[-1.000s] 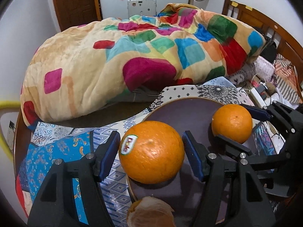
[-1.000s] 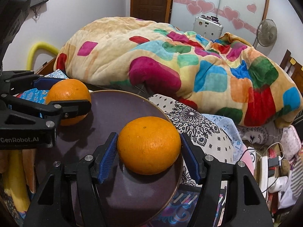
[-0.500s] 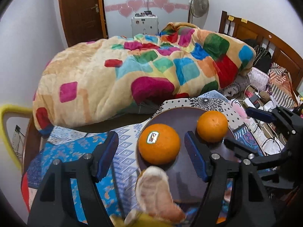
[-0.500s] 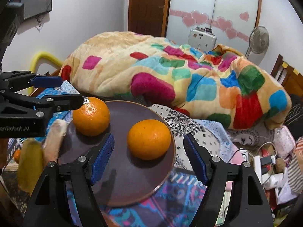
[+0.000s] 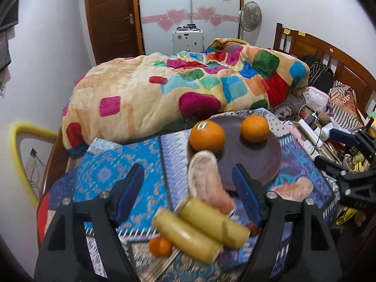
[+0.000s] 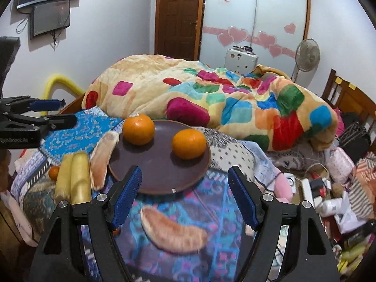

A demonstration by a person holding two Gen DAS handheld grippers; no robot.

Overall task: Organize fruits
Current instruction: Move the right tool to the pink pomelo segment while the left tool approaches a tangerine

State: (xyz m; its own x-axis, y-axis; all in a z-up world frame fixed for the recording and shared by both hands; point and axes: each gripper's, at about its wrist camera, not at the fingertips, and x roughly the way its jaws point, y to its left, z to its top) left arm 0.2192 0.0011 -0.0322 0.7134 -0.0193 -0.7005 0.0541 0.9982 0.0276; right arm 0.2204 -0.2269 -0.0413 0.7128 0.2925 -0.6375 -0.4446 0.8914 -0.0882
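Through your left wrist camera, your left gripper (image 5: 188, 192) is hanging above the patterned cloth (image 5: 112, 164) with its jaws opening and gripping nothing; the pale pomelo segment (image 5: 206, 183) and two yellow cylinders (image 5: 206, 230) are only showing in the gap, lying on the cloth below. The stickered orange (image 5: 206, 136) and the second orange (image 5: 255, 128) are sitting apart on the dark plate (image 5: 258, 162), the stickered one at its left edge. A small orange (image 5: 160, 246) is lying just beside the cylinders, and another pomelo piece (image 5: 293, 189) is resting near the plate's right. Your right gripper (image 5: 338, 150) is showing at the right edge.

Through your right wrist camera, your right gripper (image 6: 184, 195) is standing released and empty over the plate's (image 6: 159, 171) near rim. Both oranges (image 6: 138, 129) (image 6: 189, 143) are resting on it. One pomelo segment (image 6: 174, 232) is lying on the cloth below the jaws, another (image 6: 103, 157) is leaning against the plate's left edge.
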